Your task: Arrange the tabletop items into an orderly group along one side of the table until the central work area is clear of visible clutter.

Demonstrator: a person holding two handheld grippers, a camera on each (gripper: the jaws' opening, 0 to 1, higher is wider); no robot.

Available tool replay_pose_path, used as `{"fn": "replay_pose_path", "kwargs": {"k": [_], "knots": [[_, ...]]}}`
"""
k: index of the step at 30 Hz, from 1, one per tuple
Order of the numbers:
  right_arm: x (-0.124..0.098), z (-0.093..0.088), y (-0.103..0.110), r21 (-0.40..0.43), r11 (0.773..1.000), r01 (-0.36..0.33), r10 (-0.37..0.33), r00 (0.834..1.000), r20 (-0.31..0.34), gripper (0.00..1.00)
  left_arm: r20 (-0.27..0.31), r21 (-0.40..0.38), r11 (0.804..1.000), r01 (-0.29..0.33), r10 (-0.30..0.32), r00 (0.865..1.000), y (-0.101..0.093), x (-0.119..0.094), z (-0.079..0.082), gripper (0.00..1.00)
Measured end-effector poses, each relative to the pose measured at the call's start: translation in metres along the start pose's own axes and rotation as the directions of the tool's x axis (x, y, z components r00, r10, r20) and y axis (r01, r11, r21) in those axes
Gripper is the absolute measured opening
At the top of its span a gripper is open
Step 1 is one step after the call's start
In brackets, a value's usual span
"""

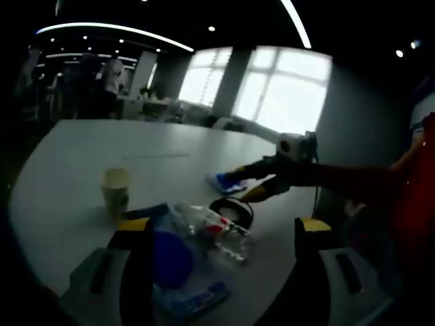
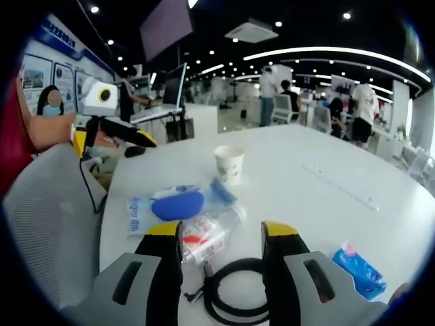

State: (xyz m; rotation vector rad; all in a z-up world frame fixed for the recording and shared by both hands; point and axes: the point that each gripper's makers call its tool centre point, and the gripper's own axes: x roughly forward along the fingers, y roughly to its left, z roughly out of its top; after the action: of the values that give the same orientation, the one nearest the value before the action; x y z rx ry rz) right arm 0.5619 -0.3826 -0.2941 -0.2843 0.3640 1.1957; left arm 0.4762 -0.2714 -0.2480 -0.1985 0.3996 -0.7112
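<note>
Beside the paper cup (image 2: 229,163) on the counter (image 2: 326,204): blue pouch (image 2: 178,205), plastic bottle (image 2: 211,231), coiled black cable (image 2: 234,292); both grippers' jaws stand open, empty.

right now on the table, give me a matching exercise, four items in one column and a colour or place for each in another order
Items:
1 paper cup
2 cable coil
3 plastic bottle
4 small packet

Descriptions:
A black, between the right gripper's jaws
B blue, alone to the right of that gripper in its view
C upright, pale
D clear, lying down, red label

Pairs: 1-C, 2-A, 3-D, 4-B
</note>
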Motion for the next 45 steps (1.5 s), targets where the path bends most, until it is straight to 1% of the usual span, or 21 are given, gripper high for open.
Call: {"fn": "replay_pose_path", "kwargs": {"k": [6, 9, 13, 15, 18, 21, 22, 24, 26, 27, 29, 33, 34, 35, 36, 37, 38, 39, 41, 42, 45], "knots": [[-0.005, 0.001, 0.004, -0.004, 1.000, 0.005, -0.005, 1.000, 0.000, 0.45, -0.025, 0.001, 1.000, 0.009, -0.009, 1.000, -0.012, 0.012, -0.002, 0.81], [-0.008, 0.001, 0.006, -0.007, 1.000, 0.007, -0.007, 1.000, 0.003, 0.45, -0.039, -0.015, 1.000, 0.002, -0.003, 0.999, -0.016, 0.022, -0.003, 0.80], [-0.012, -0.003, 0.005, -0.008, 1.000, 0.011, -0.011, 1.000, -0.001, 0.45, -0.047, -0.031, 0.999, 0.005, -0.007, 0.999, -0.025, 0.035, 0.000, 0.79], [-0.015, -0.004, 0.004, -0.002, 1.000, 0.016, -0.016, 1.000, 0.004, 0.45, -0.063, -0.024, 1.000, 0.007, -0.008, 0.998, -0.031, 0.043, 0.000, 0.78], [-0.019, -0.006, 0.003, 0.002, 1.000, 0.020, -0.020, 1.000, 0.007, 0.45, -0.102, -0.012, 1.000, 0.001, -0.002, 0.995, -0.036, 0.055, -0.004, 0.78], [-0.023, -0.009, 0.002, 0.004, 1.000, 0.023, -0.023, 1.000, 0.009, 0.45, -0.124, -0.019, 1.000, -0.008, 0.006, 0.992, -0.040, 0.067, -0.006, 0.77], [-0.025, -0.010, 0.002, 0.004, 1.000, 0.023, -0.023, 1.000, 0.009, 0.45, -0.125, -0.021, 1.000, -0.010, 0.008, 0.992, -0.041, 0.071, -0.006, 0.77], [-0.028, -0.011, 0.000, 0.004, 1.000, 0.026, -0.026, 1.000, 0.012, 0.45, -0.151, -0.033, 0.999, -0.037, 0.031, 0.988, -0.039, 0.078, -0.010, 0.76], [-0.031, -0.011, -0.001, 0.008, 1.000, 0.028, -0.028, 0.999, 0.017, 0.45, -0.163, -0.027, 0.999, -0.046, 0.041, 0.986, -0.039, 0.084, -0.013, 0.75], [-0.033, -0.012, -0.002, 0.010, 0.999, 0.030, -0.031, 0.999, 0.021, 0.45, -0.193, -0.032, 0.997, -0.064, 0.057, 0.980, -0.037, 0.089, -0.019, 0.74], [-0.035, -0.014, -0.003, 0.014, 0.999, 0.032, -0.032, 0.999, 0.027, 0.44, -0.220, -0.029, 0.996, -0.089, 0.081, 0.972, -0.035, 0.094, -0.024, 0.74], [-0.038, -0.019, -0.002, 0.022, 0.999, 0.031, -0.032, 0.999, 0.035, 0.44, -0.246, -0.023, 0.990, -0.136, 0.126, 0.961, -0.027, 0.106, -0.031, 0.73], [-0.039, -0.020, -0.002, 0.027, 0.999, 0.031, -0.032, 0.999, 0.037, 0.44, -0.259, -0.022, 0.988, -0.151, 0.140, 0.956, -0.024, 0.108, -0.033, 0.73], [-0.039, -0.022, -0.002, 0.028, 0.999, 0.031, -0.032, 0.999, 0.038, 0.44, -0.261, -0.022, 0.987, -0.156, 0.145, 0.954, -0.023, 0.109, -0.034, 0.72], [-0.040, -0.023, -0.003, 0.029, 0.999, 0.031, -0.032, 0.999, 0.038, 0.44, -0.285, -0.021, 0.982, -0.187, 0.173, 0.943, -0.018, 0.111, -0.037, 0.72], [-0.042, -0.024, -0.003, 0.033, 0.999, 0.031, -0.032, 0.999, 0.038, 0.44, -0.300, -0.023, 0.979, -0.201, 0.185, 0.936, -0.015, 0.111, -0.040, 0.71], [-0.042, -0.025, -0.003, 0.034, 0.999, 0.032, -0.033, 0.999, 0.038, 0.44, -0.296, -0.023, 0.980, -0.200, 0.184, 0.937, -0.015, 0.114, -0.039, 0.70], [-0.043, -0.026, -0.004, 0.035, 0.999, 0.031, -0.032, 0.999, 0.040, 0.44, -0.308, -0.027, 0.975, -0.221, 0.202, 0.930, -0.012, 0.115, -0.041, 0.70], [-0.044, -0.027, -0.005, 0.037, 0.999, 0.030, -0.032, 0.999, 0.042, 0.44, -0.328, -0.034, 0.971, -0.236, 0.212, 0.920, -0.009, 0.118, -0.045, 0.68], [-0.044, -0.027, -0.005, 0.037, 0.999, 0.030, -0.032, 0.999, 0.044, 0.44, -0.358, -0.045, 0.965, -0.257, 0.224, 0.906, -0.006, 0.118, -0.050, 0.65], [-0.046, -0.027, -0.007, 0.041, 0.999, 0.030, -0.032, 0.998, 0.052, 0.44, -0.372, -0.064, 0.958, -0.279, 0.236, 0.898, -0.002, 0.125, -0.050, 0.62]]}}
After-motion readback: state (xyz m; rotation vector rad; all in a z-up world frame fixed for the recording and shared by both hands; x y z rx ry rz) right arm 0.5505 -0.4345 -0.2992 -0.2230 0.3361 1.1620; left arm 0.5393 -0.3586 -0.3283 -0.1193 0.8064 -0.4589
